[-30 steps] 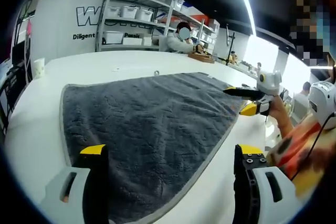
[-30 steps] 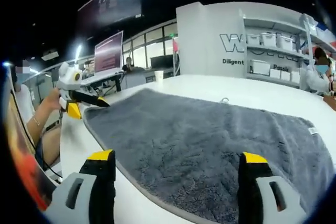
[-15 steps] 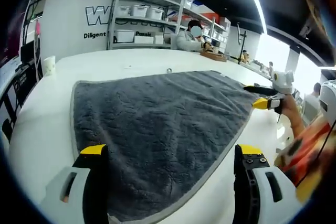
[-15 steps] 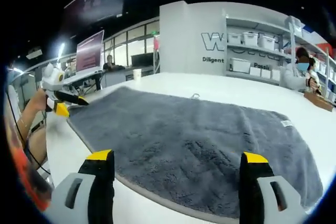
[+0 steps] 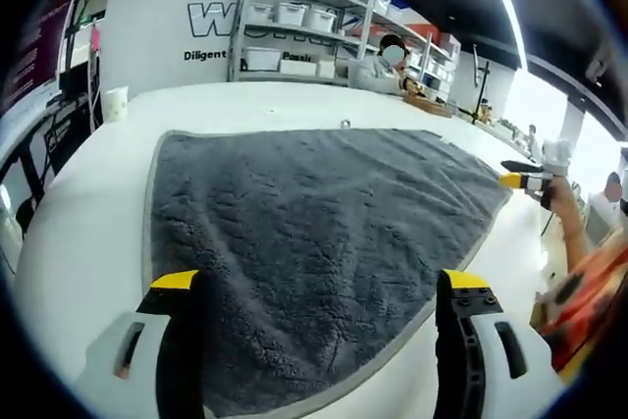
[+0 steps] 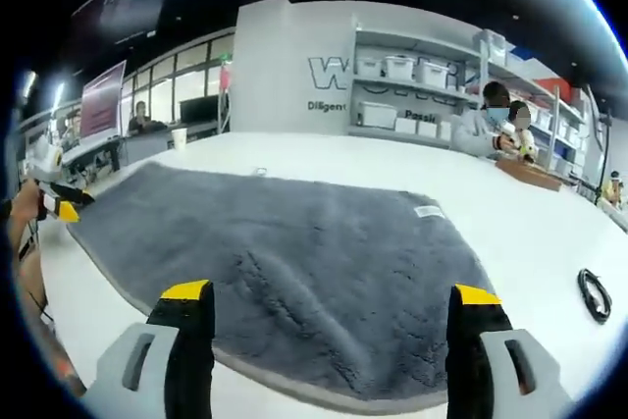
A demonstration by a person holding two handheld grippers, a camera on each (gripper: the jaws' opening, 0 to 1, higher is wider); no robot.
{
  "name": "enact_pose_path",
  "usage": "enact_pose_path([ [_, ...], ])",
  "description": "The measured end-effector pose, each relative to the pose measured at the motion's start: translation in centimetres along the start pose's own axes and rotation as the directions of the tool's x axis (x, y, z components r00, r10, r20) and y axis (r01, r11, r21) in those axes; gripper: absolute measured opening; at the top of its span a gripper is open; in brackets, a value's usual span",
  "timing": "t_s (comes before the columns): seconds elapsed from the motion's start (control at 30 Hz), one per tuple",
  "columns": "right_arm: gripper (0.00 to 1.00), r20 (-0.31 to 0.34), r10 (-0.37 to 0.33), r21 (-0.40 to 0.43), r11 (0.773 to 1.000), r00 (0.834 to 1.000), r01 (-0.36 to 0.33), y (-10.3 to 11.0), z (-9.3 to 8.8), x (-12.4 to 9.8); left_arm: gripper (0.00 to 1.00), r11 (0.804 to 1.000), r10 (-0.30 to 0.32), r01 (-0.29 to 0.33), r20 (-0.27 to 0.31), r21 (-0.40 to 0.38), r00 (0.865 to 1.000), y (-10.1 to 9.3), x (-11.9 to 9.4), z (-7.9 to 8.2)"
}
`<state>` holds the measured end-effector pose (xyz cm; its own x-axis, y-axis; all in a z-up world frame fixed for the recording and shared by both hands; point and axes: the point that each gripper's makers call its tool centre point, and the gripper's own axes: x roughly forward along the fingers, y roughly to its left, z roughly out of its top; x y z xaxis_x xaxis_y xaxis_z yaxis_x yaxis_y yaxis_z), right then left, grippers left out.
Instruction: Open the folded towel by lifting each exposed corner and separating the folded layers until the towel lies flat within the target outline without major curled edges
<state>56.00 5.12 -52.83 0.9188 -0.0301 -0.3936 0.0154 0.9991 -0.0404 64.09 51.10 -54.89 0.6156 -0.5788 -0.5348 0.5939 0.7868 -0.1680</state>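
Note:
A grey towel (image 5: 314, 213) with a lighter hem lies spread out on the white table (image 5: 78, 233). In the left gripper view my left gripper (image 5: 319, 282) hovers open over the towel's near edge, holding nothing. The right gripper (image 5: 525, 179), held by a hand, shows small at the towel's far right corner. In the right gripper view the towel (image 6: 285, 252) carries a white label (image 6: 429, 211) near its far edge. My right gripper (image 6: 334, 291) stands open above the near hem, with nothing in it. The left gripper (image 6: 61, 205) appears at the far left by the towel's corner.
A paper cup (image 5: 116, 103) stands on the table's far left. A black cable loop (image 6: 592, 293) lies on the table right of the towel. Shelves with white bins (image 5: 294, 36) and seated people (image 6: 496, 125) are behind the table. An orange sleeve (image 5: 589, 291) shows at right.
Both views have swung, bringing the towel's labelled corner and the black cable into the right gripper view. Each gripper looks smaller and farther off in the other's view. The towel lies unmoved.

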Motion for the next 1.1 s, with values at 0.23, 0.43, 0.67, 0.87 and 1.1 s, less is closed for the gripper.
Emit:
enact_pose_path([
  [0.23, 0.97, -0.03, -0.035, 0.036, 0.999, 0.999, 0.036, -2.4, -1.7, 0.4, 0.92, 1.0, 0.022, -0.022, 0.008, -0.004, 1.0, 0.6, -0.1, -0.3],
  [0.43, 1.0, -0.093, -0.022, 0.067, 0.997, 0.995, 0.028, -3.2, -4.2, 0.8, 0.84, 0.988, 0.063, -0.059, -0.02, 0.139, 0.998, 1.1, 0.0, -1.3],
  [0.67, 1.0, -0.076, -0.022, 0.057, 0.998, 0.997, 0.026, -3.9, -4.1, 0.6, 0.85, 0.985, 0.06, -0.054, -0.029, 0.166, 0.998, 1.1, -0.2, -1.6],
  [0.87, 1.0, -0.067, -0.027, 0.057, 0.998, 0.997, 0.031, -3.8, -4.2, 0.4, 0.86, 0.985, 0.069, -0.065, -0.02, 0.163, 0.997, 1.4, -0.4, -1.7],
  [1.1, 1.0, -0.063, -0.035, 0.06, 0.997, 0.997, 0.039, -3.6, -4.3, 0.0, 0.86, 0.985, 0.072, -0.068, -0.021, 0.162, 0.997, 1.7, -0.7, -1.9],
])
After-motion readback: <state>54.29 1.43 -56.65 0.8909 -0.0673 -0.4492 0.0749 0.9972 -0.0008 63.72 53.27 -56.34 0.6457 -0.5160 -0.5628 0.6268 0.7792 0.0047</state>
